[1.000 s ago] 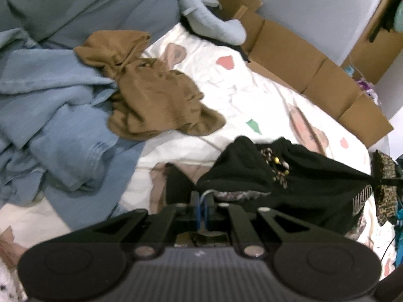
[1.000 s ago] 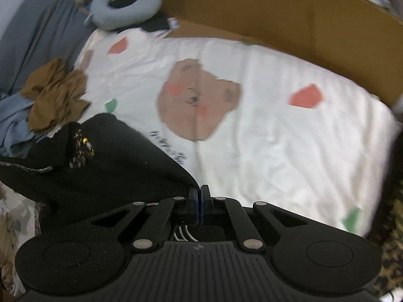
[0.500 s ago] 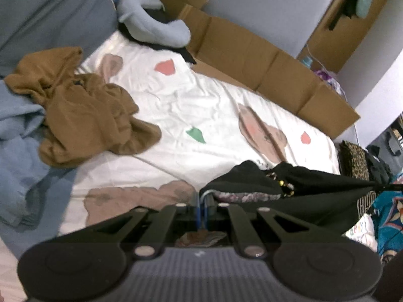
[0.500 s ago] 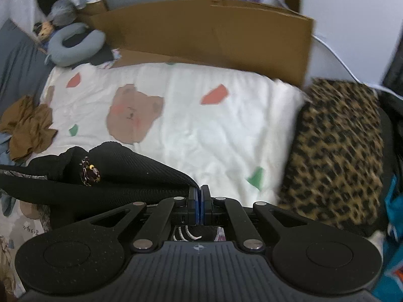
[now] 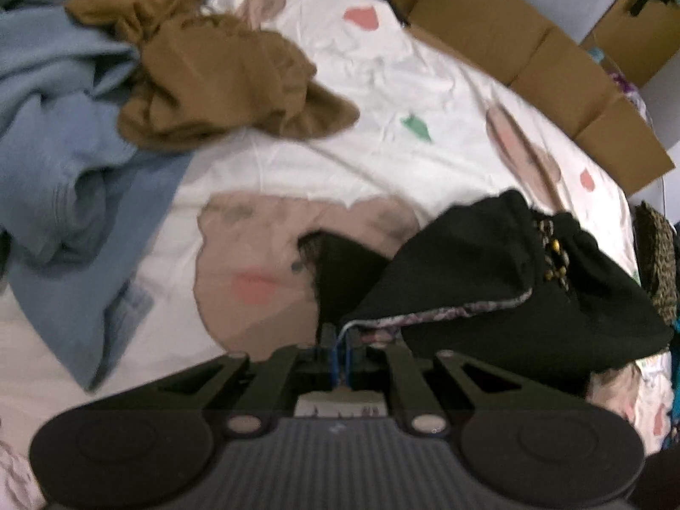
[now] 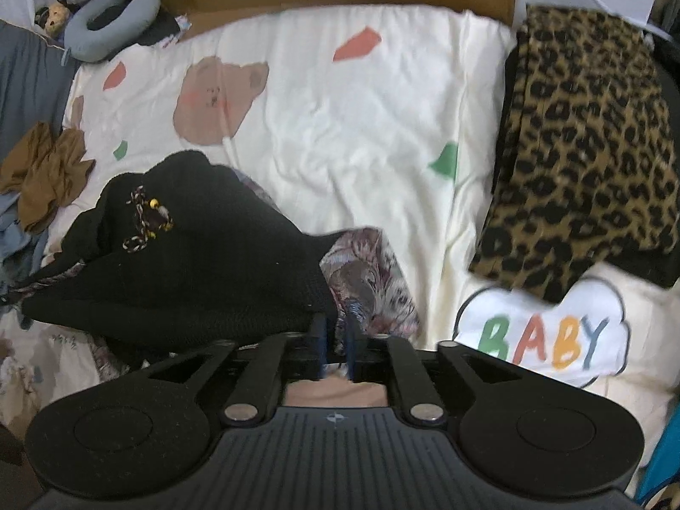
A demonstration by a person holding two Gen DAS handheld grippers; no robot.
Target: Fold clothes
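On the bear-print bedsheet [image 6: 382,127] we have a black knit garment [image 6: 204,280] with a patterned lining, lowered so that it sags in a rumpled heap between our two grippers and is not yet flat. Our left gripper [image 5: 338,352] pinches one edge of it, the jaws nearly together with the piped lining edge running into them. Our right gripper [image 6: 335,350] has just been parting its jaws; they stand at a narrow gap with a fold of the floral lining [image 6: 369,280] lying between them, and the pads no longer seem to press on it, so we judge that this side is being let go onto the sheet. We read the step as setting the garment down to spread it, so folding of this piece has barely begun: it shows no clean fold anywhere, only a bunched mound with a beaded ornament [image 6: 146,223] on top. One job looks finished, since a leopard-print garment [image 6: 582,157] lies in a neat flat rectangle at the right edge of the bed, partly over a cloud patch reading BABY [image 6: 544,340]. Plenty is left: a brown garment [image 5: 212,72] lies crumpled further up the bed, touching a heap of light blue cloth [image 5: 63,136], and neither is folded.
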